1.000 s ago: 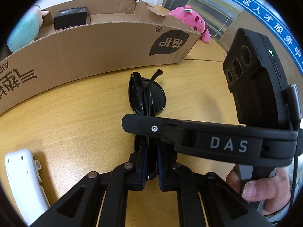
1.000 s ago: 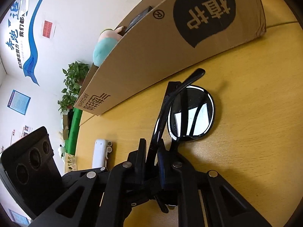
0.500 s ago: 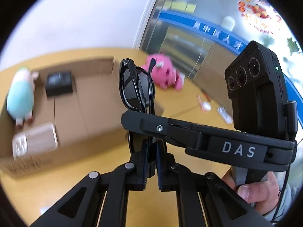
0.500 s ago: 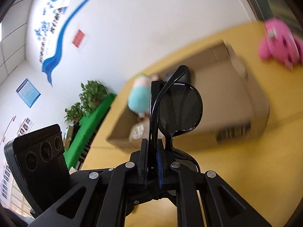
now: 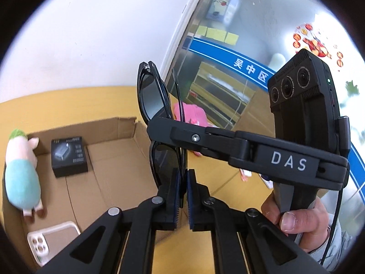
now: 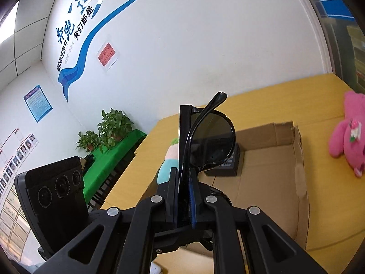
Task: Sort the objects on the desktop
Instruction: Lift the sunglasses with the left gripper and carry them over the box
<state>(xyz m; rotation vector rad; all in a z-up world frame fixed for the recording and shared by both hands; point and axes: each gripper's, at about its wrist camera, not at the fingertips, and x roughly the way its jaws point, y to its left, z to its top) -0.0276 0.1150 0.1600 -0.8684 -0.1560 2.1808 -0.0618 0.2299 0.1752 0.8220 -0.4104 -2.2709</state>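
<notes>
Sunglasses with a glossy black plastic frame and dark lenses (image 5: 150, 96) stand on edge in the middle of both wrist views, held up in the air above an open brown cardboard box (image 5: 109, 164) that sits on a yellow wooden table (image 5: 57, 105). The left gripper (image 5: 181, 182) pinches the folded glasses between its blue-padded jaws at the lower centre of its frame; one lens rises toward the upper centre, and a thin temple arm runs up beside it. The right gripper (image 6: 183, 194) likewise has its jaws pressed together on the same frame, with a round lens and a curved temple tip standing above the fingers in the centre of its view. In the left wrist view the right gripper's black body crosses the frame from the centre to the right, lettered "DAS", and a person's hand (image 5: 298, 223) grips its handle at the lower right.

Inside the box, at the left of the left wrist view, lie a small black carton (image 5: 68, 157), a plush pig in a teal shirt (image 5: 21, 173) and, at the lower left, a pale phone case (image 5: 50, 239). A pink plush toy (image 6: 349, 141) rests on the table outside the box, at the right edge of the right wrist view.
</notes>
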